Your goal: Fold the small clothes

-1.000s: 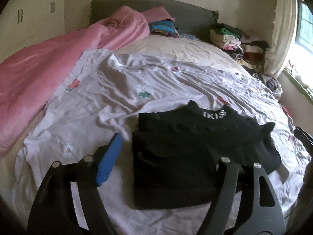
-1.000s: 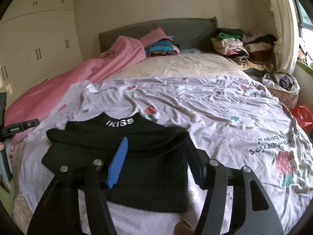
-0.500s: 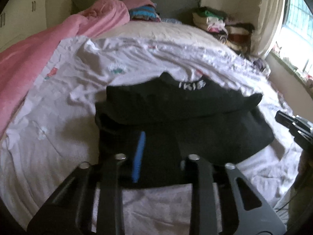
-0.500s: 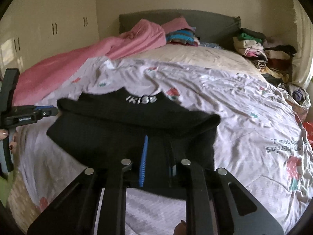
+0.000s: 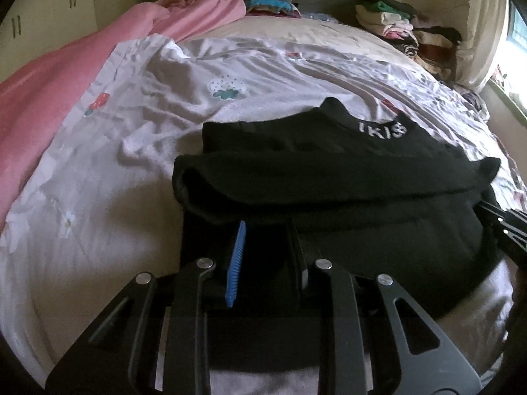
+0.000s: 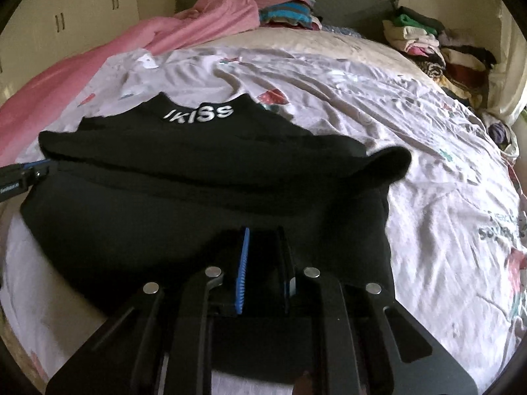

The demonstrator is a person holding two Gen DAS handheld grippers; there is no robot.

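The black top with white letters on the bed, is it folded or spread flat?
Partly folded: the black top has its sleeves laid across its front.

a crumpled pink blanket (image 5: 82, 65) lies far left of the hand-held gripper; stacked folded clothes (image 6: 428, 42) sit far right, by a grey headboard (image 6: 346, 3).

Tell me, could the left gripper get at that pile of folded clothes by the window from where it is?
Probably not as things stand. The left gripper is shut on the near hem of the black top, and the pile of folded clothes lies at the bed's far corner, across the whole rumpled sheet.
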